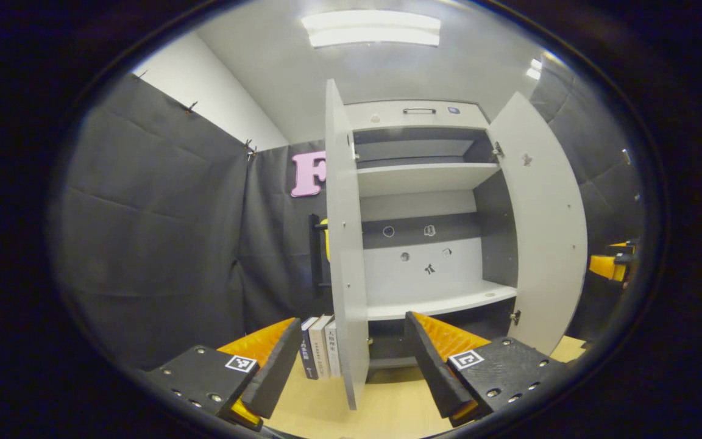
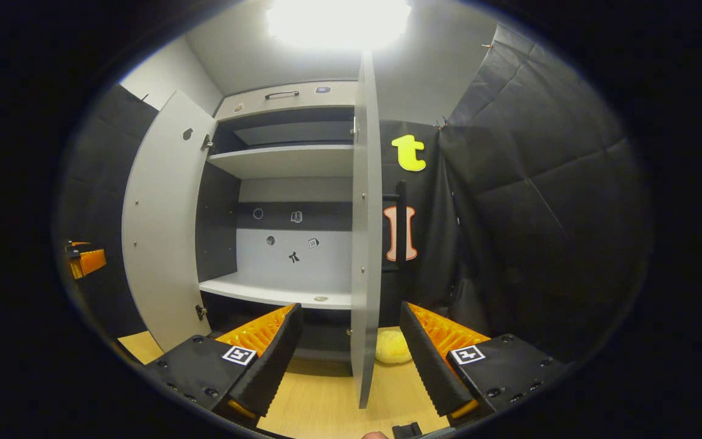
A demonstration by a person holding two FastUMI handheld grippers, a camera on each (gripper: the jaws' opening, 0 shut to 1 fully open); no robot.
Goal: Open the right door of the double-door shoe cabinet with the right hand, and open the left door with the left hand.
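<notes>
Shoe cabinet (image 1: 424, 177) stands at the back of the tabletop (image 1: 387, 408), both doors swung wide. Left door (image 1: 345, 244) edge-on between the left gripper (image 1: 351, 360) fingers, which are spread apart, not touching it. Right door (image 2: 365, 231) edge-on between the right gripper (image 2: 348, 350) fingers, also spread apart. Books (image 1: 320, 347) upright beside left door; yellow sponge (image 2: 392, 347) near right door.

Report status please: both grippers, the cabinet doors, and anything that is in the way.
Left gripper open, straddling left door edge. Right gripper open, straddling right door edge. Both doors swung open, shelves bare. Books beside left door, not blocking.
</notes>
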